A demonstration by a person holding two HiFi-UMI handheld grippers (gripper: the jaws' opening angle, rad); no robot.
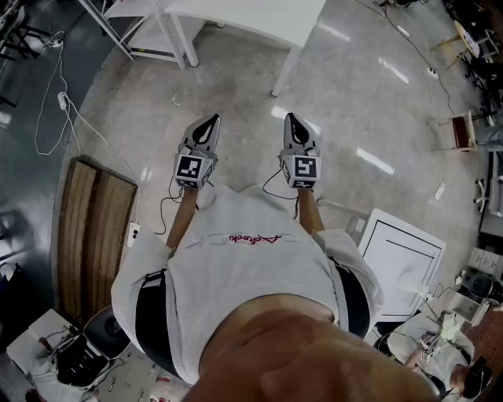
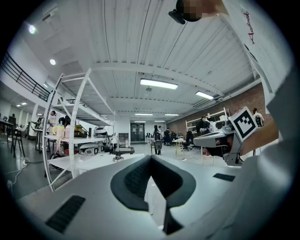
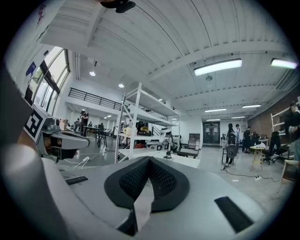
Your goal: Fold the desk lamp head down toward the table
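Both grippers are held level in front of the person's chest, over the bare floor. My left gripper (image 1: 212, 118) is shut with nothing between its fingers, and its tips meet in the left gripper view (image 2: 151, 157). My right gripper (image 1: 289, 116) is likewise shut and empty, its tips closed in the right gripper view (image 3: 150, 159). Ahead stands a white table (image 1: 259, 20). On it a small dark lamp-like object with a round base (image 2: 117, 154) shows far off, also seen in the right gripper view (image 3: 168, 151); its shape is too small to make out.
A wooden slatted bench (image 1: 94, 235) lies at the left and a white framed panel (image 1: 401, 255) at the right. Cables (image 1: 63, 102) trail over the floor. A white shelving rack (image 2: 70, 122) stands beside the table. People sit and stand far back (image 2: 157, 140).
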